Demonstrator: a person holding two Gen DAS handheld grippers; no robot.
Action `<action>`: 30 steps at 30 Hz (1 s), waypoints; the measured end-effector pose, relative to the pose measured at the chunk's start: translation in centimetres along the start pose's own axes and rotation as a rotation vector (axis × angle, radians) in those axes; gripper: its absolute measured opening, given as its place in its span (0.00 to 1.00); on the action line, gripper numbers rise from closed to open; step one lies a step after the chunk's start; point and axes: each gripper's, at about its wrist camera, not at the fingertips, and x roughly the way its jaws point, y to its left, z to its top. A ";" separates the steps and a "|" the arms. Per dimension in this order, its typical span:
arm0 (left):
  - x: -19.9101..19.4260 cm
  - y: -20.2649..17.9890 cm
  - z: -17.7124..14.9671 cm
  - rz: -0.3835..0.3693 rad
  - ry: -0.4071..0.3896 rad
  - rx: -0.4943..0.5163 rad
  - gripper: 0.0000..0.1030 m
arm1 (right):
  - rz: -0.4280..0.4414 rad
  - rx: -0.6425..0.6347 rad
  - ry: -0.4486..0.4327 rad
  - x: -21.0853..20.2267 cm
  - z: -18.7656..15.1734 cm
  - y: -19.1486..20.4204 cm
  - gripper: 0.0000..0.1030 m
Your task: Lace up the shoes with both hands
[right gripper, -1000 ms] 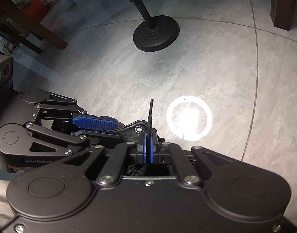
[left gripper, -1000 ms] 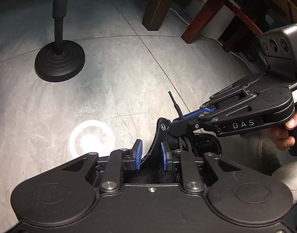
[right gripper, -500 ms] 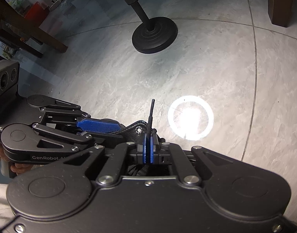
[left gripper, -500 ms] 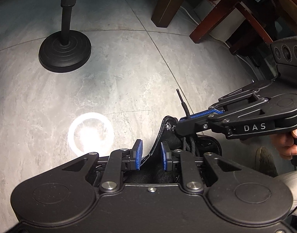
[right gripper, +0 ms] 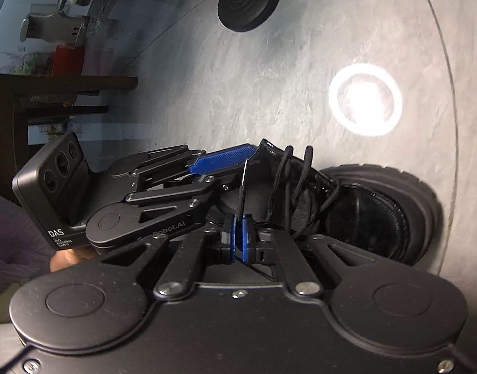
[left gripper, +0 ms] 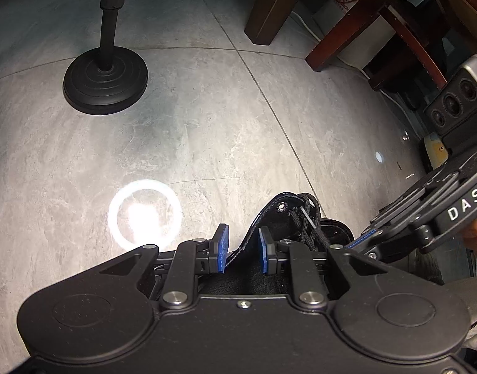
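Right wrist view showed right gripper (right gripper: pixel 238 237) pinching black lace tip (right gripper: pixel 240 198), left gripper (left gripper: pixel 240 247) parted around glossy black boot's (right gripper: pixel 372 212) collar, eyelet (left gripper: pixel 281 207) needed steady aim

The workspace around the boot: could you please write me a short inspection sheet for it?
Surface: grey tiled floor with a bright ring of light.
Job's things: black boot on the floor; black lace, its tip sticking up.
Clutter: black round stand base.
Grippers: left gripper has its jaws either side of the boot's upper flap, pads apart; right gripper is shut on the lace.
Cables: a white cable by the wooden furniture legs.
Surroundings: dark wooden shelf holding a red item.
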 end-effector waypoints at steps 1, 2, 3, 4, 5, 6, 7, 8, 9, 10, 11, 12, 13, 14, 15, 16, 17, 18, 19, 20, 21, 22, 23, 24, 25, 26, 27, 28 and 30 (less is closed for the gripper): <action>0.0 0.0 0.0 0.000 -0.001 0.001 0.20 | 0.009 0.031 0.007 0.3 0.2 -0.4 0.04; 0.0 0.0 0.0 -0.001 -0.002 0.001 0.20 | 0.016 0.054 0.004 0.4 0.3 -0.7 0.04; 0.0 0.0 0.0 -0.002 -0.002 0.000 0.20 | 0.019 0.059 0.004 0.4 0.5 -0.7 0.04; 0.0 0.0 0.0 -0.003 -0.003 0.001 0.20 | 0.020 0.063 -0.003 0.3 0.6 -0.7 0.04; 0.0 0.0 0.0 -0.003 -0.003 0.001 0.20 | 0.020 0.068 -0.010 0.2 0.6 -0.7 0.04; 0.0 0.0 0.0 -0.002 -0.004 0.003 0.20 | 0.024 0.077 -0.009 0.2 0.7 -0.7 0.04; 0.0 0.0 0.0 0.000 -0.005 0.006 0.20 | 0.028 0.086 -0.009 0.2 0.8 -0.8 0.04; 0.0 -0.1 -0.1 0.001 -0.006 0.009 0.20 | 0.032 0.096 -0.008 0.2 0.9 -0.8 0.04; 0.0 -0.1 -0.1 0.002 -0.006 0.008 0.20 | 0.045 0.122 -0.002 0.3 0.9 -1.1 0.04; -0.1 -0.1 -0.1 0.001 -0.007 0.005 0.20 | 0.045 0.132 0.001 0.4 0.8 -1.2 0.04; -0.1 -0.1 -0.2 0.000 -0.008 0.001 0.20 | 0.046 0.142 0.004 0.5 0.7 -1.3 0.04; -0.1 0.0 -0.2 -0.001 -0.007 -0.001 0.20 | 0.048 0.156 0.003 0.5 0.6 -1.5 0.04; 0.0 0.0 -0.1 -0.002 -0.007 -0.003 0.20 | 0.051 0.170 0.001 0.5 0.5 -1.6 0.04; 0.0 0.0 -0.1 -0.004 -0.006 -0.005 0.20 | 0.053 0.183 0.000 0.5 0.5 -1.8 0.04; 0.0 0.1 -0.1 -0.004 -0.006 -0.006 0.20 | 0.056 0.192 -0.008 0.4 0.5 -2.0 0.04; 0.0 0.1 -0.1 -0.004 -0.006 -0.004 0.20 | 0.052 0.187 -0.012 0.4 0.5 -2.0 0.04; 0.0 0.0 -0.1 -0.004 -0.007 -0.002 0.20 | 0.049 0.182 -0.017 0.4 0.6 -1.9 0.04; 0.0 0.0 -0.1 -0.004 -0.007 -0.002 0.20 | 0.048 0.186 -0.019 0.3 0.7 -2.0 0.04; 0.0 0.1 -0.1 -0.004 -0.007 -0.002 0.20 | 0.051 0.189 -0.019 0.2 0.9 -2.0 0.04; 0.0 0.1 -0.1 -0.005 -0.007 -0.001 0.20 | 0.050 0.187 -0.020 0.3 1.0 -2.1 0.04; 0.1 0.2 -0.2 -0.005 -0.007 -0.001 0.20 | 0.048 0.182 -0.024 0.2 1.1 -1.9 0.04; 0.1 0.2 -0.2 -0.006 -0.007 -0.002 0.20 | 0.046 0.181 -0.025 0.3 1.1 -1.9 0.04; 0.1 0.2 -0.2 -0.006 -0.007 -0.002 0.20 | 0.045 0.179 -0.027 0.4 1.2 -1.8 0.04; 0.1 0.2 -0.2 -0.006 -0.006 -0.003 0.20 | 0.039 0.177 -0.028 0.5 1.2 -1.8 0.04; 0.1 0.3 -0.2 -0.007 -0.006 -0.003 0.20 | 0.036 0.184 -0.031 0.5 1.1 -1.9 0.04; 0.1 0.3 -0.2 -0.007 -0.006 -0.002 0.20 | 0.028 0.191 -0.042 0.5 1.2 -2.0 0.04; 0.0 0.3 -0.2 -0.009 -0.007 -0.002 0.20 | 0.020 0.197 -0.054 0.4 1.3 -2.2 0.04; 0.0 0.3 -0.2 -0.013 -0.008 -0.005 0.21 | 0.012 0.203 -0.066 0.3 1.3 -2.4 0.04; -0.1 0.5 -0.3 -0.027 -0.011 -0.010 0.22 | 0.004 0.203 -0.078 0.2 1.3 -2.5 0.04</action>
